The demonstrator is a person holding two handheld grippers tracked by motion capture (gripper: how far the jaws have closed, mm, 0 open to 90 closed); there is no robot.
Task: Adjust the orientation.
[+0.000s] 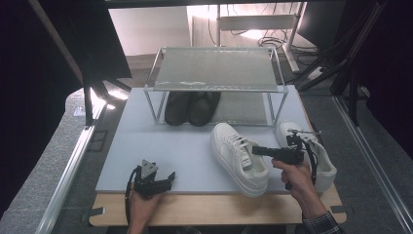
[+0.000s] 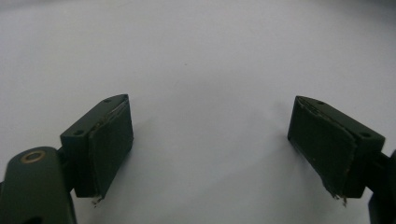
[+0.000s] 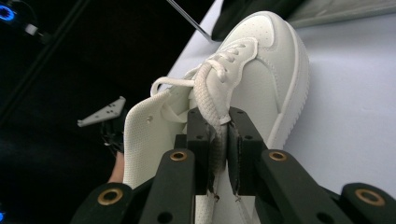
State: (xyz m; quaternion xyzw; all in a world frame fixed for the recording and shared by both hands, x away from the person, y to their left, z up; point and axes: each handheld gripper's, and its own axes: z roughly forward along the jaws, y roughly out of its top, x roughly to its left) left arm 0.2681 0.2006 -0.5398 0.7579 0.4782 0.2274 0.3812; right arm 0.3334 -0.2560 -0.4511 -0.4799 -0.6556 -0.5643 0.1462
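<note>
The right gripper (image 3: pixel 223 140) pinches the tongue of a clean white lace-up sneaker (image 3: pixel 261 70); the left gripper (image 2: pixel 210 144) fingers gape empty.

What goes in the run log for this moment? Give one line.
right tongs: shut on white sneaker lace | left tongs: open, nothing between, over grey mat | second sneaker beside | black shoes under rack

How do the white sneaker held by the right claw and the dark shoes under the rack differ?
The white sneaker sits on the open grey mat in front, while the dark shoes rest under the metal rack. The white sneaker is pinched at its side wall by the right claw; the dark shoes are untouched. The white sneaker shows white laces; the dark shoes' details are unclear. Both point away from the person.
</note>
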